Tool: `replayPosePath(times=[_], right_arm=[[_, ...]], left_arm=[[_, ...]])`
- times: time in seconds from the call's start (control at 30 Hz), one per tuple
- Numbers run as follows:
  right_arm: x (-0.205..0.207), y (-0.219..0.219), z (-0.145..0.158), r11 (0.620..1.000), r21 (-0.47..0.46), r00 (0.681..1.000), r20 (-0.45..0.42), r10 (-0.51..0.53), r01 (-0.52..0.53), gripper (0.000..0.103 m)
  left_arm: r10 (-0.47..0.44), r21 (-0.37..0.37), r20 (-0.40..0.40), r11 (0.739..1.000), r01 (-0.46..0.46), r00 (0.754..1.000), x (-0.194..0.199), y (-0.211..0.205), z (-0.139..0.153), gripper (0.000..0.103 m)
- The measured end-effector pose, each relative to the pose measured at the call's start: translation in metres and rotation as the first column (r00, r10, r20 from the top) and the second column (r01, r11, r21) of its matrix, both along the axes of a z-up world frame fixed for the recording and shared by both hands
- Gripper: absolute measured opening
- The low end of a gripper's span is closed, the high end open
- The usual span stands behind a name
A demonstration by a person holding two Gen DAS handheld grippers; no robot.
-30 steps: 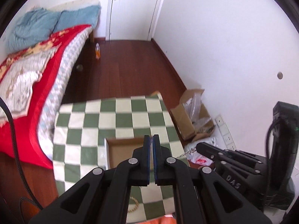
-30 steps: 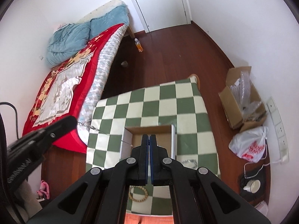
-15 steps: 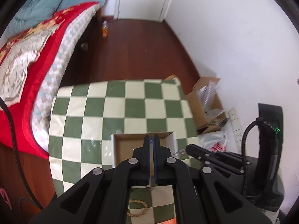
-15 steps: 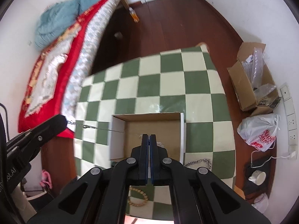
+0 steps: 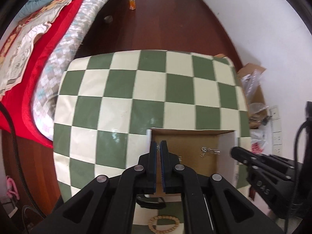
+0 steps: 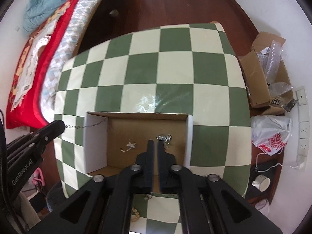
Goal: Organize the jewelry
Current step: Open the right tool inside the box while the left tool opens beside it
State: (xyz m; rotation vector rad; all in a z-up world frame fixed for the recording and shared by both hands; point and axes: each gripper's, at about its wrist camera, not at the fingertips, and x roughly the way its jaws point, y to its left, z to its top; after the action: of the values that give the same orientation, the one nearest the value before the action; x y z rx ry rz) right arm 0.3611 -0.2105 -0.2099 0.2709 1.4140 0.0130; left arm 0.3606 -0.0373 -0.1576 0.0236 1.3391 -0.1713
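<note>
Jewelry partly boxed; one chain in transfer, beads still outstanding.

Left gripper (image 6: 63,125), jaws pinched on a thin chain (image 6: 85,126) trailing over the cardboard box (image 6: 136,114) wall. Right gripper (image 6: 153,143), jaws nearly closed, grips nothing visible; silver pieces (image 6: 164,137) lie just ahead of its fingertips, inside. Beaded bracelet (image 5: 163,223) sits behind, on the checkered table (image 6: 175,68).

I am holding my left gripper (image 5: 158,146) at lower centre of its own view, jaws pressed almost together, pinching something thin at the tips. My right gripper (image 6: 153,143) is pointing forward at lower centre of its view, jaws nearly closed with a narrow gap.
</note>
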Motion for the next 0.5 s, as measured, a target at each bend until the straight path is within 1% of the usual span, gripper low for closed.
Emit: replayPosePath(times=[0.03, 0.07, 0.1, 0.13, 0.17, 0.2, 0.23, 0.27, 0.3, 0.33, 0.37, 0.43, 0.47, 0.5], right_arm=[[-0.001, -0.001, 0.0, 1.0, 0.0, 1.0, -0.003, -0.001, 0.001, 0.034], [-0.002, -0.001, 0.0, 1.0, -0.01, 1.0, -0.008, -0.003, 0.003, 0.041], [-0.004, -0.002, 0.0, 1.0, -0.022, 1.0, -0.006, -0.007, 0.007, 0.049], [-0.006, -0.002, 0.002, 0.999, -0.035, 1.0, -0.003, -0.008, 0.008, 0.054], [-0.009, -0.002, 0.003, 0.998, -0.066, 1.0, -0.002, -0.009, 0.009, 0.057], [-0.013, -0.002, 0.006, 0.996, -0.089, 1.0, 0.006, -0.009, 0.01, 0.065], [-0.016, -0.002, 0.008, 0.994, -0.111, 1.0, 0.014, -0.006, 0.008, 0.075], [-0.019, -0.001, 0.009, 0.991, -0.132, 1.0, 0.015, -0.002, 0.004, 0.079], [-0.024, 0.0, 0.01, 0.987, -0.158, 1.0, 0.017, 0.004, -0.001, 0.089], [-0.027, 0.001, 0.011, 0.985, -0.17, 1.0, 0.02, 0.006, -0.002, 0.096], [-0.031, 0.002, 0.012, 0.982, -0.186, 1.0, 0.024, 0.007, -0.003, 0.097], [-0.041, 0.004, 0.012, 0.98, -0.201, 0.999, 0.032, 0.009, -0.002, 0.097], [-0.047, 0.005, 0.012, 0.978, -0.209, 0.999, 0.041, 0.007, 0.002, 0.097], [-0.052, 0.006, 0.011, 0.978, -0.21, 0.999, 0.05, 0.005, 0.006, 0.097]], left_arm=[[0.003, 0.023, 0.002, 1.0, -0.003, 1.0, 0.0, 0.0, -0.003, 0.005], [0.007, 0.043, 0.003, 0.999, -0.007, 1.0, 0.0, 0.0, -0.005, 0.006], [0.005, 0.084, 0.008, 0.996, -0.005, 1.0, -0.001, -0.001, -0.007, 0.006], [-0.002, 0.132, 0.019, 0.991, -0.001, 1.0, -0.002, -0.002, -0.008, 0.008], [-0.004, 0.159, 0.029, 0.987, -0.001, 1.0, -0.003, -0.002, -0.008, 0.019], [-0.009, 0.185, 0.054, 0.983, -0.002, 0.999, -0.006, -0.002, -0.008, 0.039], [-0.004, 0.189, 0.068, 0.982, -0.009, 0.998, -0.007, 0.0, -0.008, 0.053], [0.005, 0.188, 0.083, 0.982, -0.02, 0.997, -0.009, 0.002, -0.007, 0.077], [0.013, 0.183, 0.1, 0.983, -0.032, 0.995, -0.012, 0.005, -0.006, 0.084], [0.02, 0.185, 0.123, 0.982, -0.043, 0.992, -0.017, 0.008, -0.005, 0.084], [0.024, 0.194, 0.138, 0.98, -0.051, 0.99, -0.021, 0.01, -0.005, 0.085], [0.029, 0.19, 0.149, 0.98, -0.057, 0.988, -0.028, 0.013, -0.006, 0.1], [0.03, 0.184, 0.152, 0.981, -0.058, 0.988, -0.032, 0.014, -0.007, 0.103], [0.034, 0.184, 0.158, 0.981, -0.063, 0.987, -0.036, 0.016, -0.007, 0.103]])
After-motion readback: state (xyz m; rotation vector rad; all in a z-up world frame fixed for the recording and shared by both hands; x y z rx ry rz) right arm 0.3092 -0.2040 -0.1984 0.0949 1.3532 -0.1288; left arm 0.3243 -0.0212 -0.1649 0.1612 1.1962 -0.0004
